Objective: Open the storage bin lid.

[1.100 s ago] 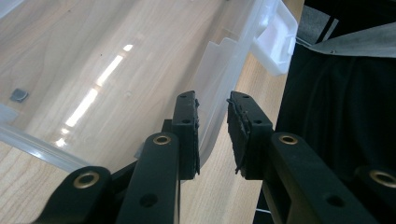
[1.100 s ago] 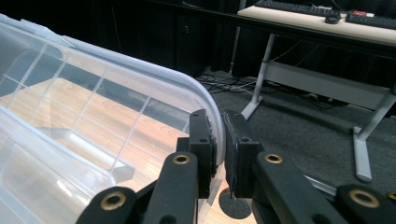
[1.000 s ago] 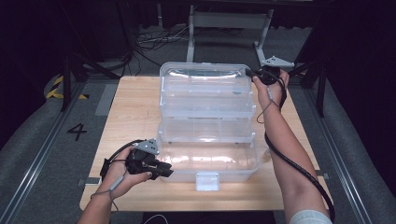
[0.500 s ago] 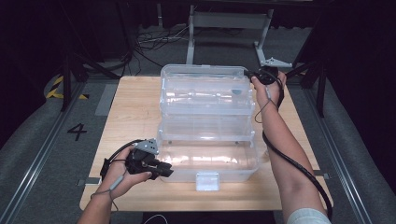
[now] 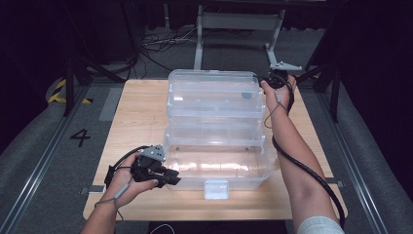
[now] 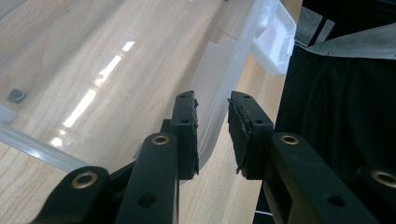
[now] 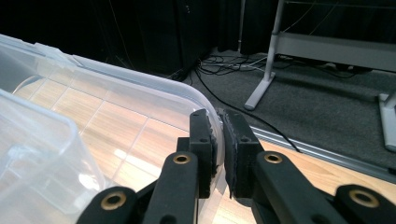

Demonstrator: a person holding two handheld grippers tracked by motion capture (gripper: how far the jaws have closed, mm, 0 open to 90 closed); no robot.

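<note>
A clear plastic box (image 5: 219, 168) stands on the wooden table (image 5: 141, 112) with its lid (image 5: 214, 92) swung up at the back. My left gripper (image 5: 173, 179) sits at the box's front left corner. In the left gripper view its jaws (image 6: 212, 100) straddle the box's wall (image 6: 212, 74), shut on it, with the white latch (image 6: 278, 42) beyond. My right gripper (image 5: 268, 80) is at the lid's far right corner. In the right gripper view it (image 7: 218, 114) is shut on the lid's rim (image 7: 140, 81).
The box's latch (image 5: 216, 189) hangs over the front wall near the table's front edge. Bare table lies left of the box. Behind the table stands a grey metal frame (image 5: 238, 22), with cables on the floor. A "4" (image 5: 80, 137) marks the floor at left.
The right gripper has shifted very slightly to the left with the lid's corner. The left gripper and the box's base have stayed put.
</note>
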